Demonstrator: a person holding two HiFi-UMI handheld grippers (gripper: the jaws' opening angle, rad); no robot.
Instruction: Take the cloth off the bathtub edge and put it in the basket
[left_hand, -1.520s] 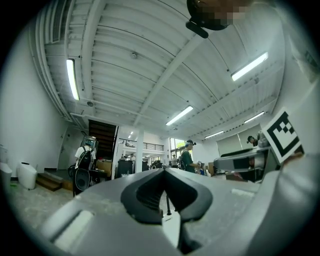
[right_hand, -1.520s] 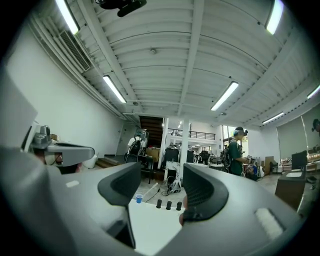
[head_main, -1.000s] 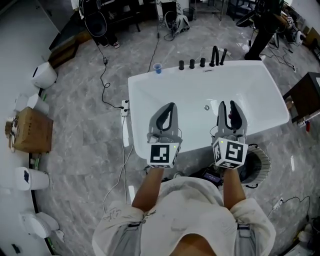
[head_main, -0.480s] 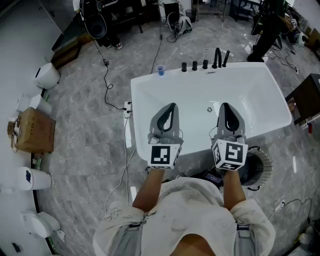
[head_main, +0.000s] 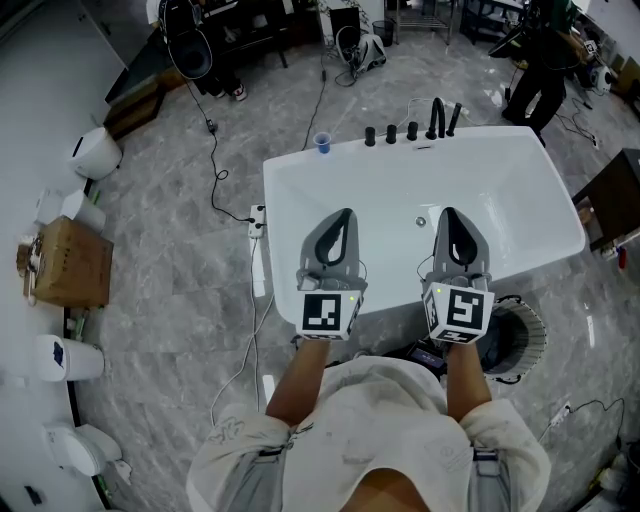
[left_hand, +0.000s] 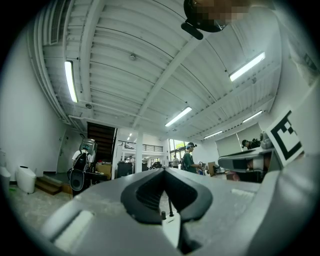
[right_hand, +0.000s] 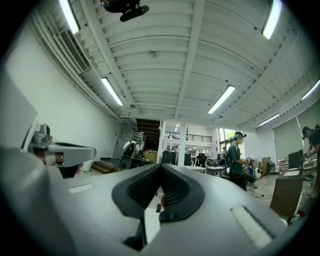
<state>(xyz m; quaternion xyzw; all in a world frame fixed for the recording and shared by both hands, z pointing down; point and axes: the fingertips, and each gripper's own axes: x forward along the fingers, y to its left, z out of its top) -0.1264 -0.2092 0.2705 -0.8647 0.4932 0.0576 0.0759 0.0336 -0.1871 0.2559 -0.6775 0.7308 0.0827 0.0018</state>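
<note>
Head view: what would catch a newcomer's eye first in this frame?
The white bathtub fills the middle of the grey marbled floor, with black taps and a blue cup on its far rim. Over its near edge the left tongs and right tongs hang side by side, both shut and empty. A round basket sits by the tub's near right corner.

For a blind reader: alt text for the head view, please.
Left gripper and right gripper, jaws shut and empty, hover over the near edge of a white bathtub. Basket on floor at right; taps and cup on far edge.
</note>
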